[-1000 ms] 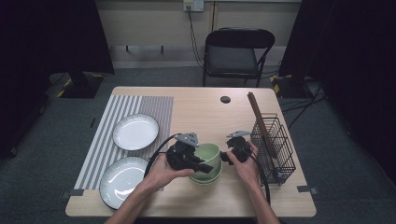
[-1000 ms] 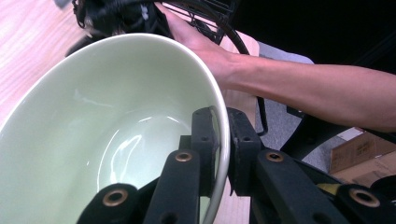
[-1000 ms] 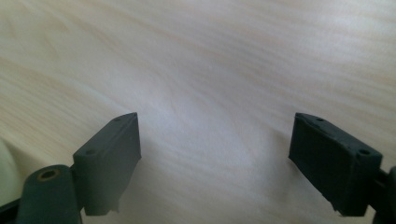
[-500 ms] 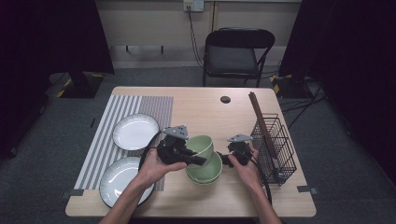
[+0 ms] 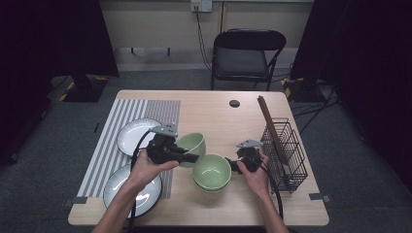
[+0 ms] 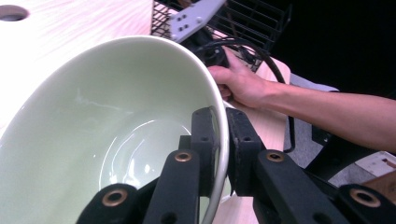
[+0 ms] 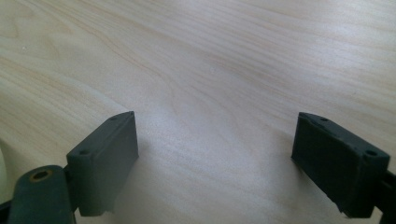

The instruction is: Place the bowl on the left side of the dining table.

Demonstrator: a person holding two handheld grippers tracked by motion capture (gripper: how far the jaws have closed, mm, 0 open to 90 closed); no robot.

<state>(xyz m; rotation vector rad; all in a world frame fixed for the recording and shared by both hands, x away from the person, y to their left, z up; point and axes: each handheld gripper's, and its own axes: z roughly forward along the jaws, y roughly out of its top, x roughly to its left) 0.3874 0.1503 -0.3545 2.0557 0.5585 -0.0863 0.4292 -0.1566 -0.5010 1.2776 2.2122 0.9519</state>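
A pale green bowl [image 5: 193, 143] hangs tilted above the table, left of a stack of green bowls [image 5: 212, 171]. My left gripper [image 5: 187, 158] is shut on its rim; in the left gripper view the two jaws pinch the bowl [image 6: 116, 116] wall, one inside and one outside, at the left gripper [image 6: 222, 140]. My right gripper [image 5: 233, 165] rests just right of the stack, close to its rim. In the right gripper view the right gripper [image 7: 215, 158] stands open over bare wooden table [image 7: 210, 70], nothing between its jaws.
Two white plates [image 5: 136, 135] [image 5: 124, 187] lie on a striped mat [image 5: 121, 121] at the left. A black wire basket [image 5: 286, 148] with a long brown stick [image 5: 269, 121] stands at the right edge. A small black disc [image 5: 234, 103] sits at the far side; a chair [image 5: 243, 53] stands behind.
My left gripper has lifted the top green bowl off the stack and carried it left and slightly up, tilting it. The right hand has stayed beside the stack.
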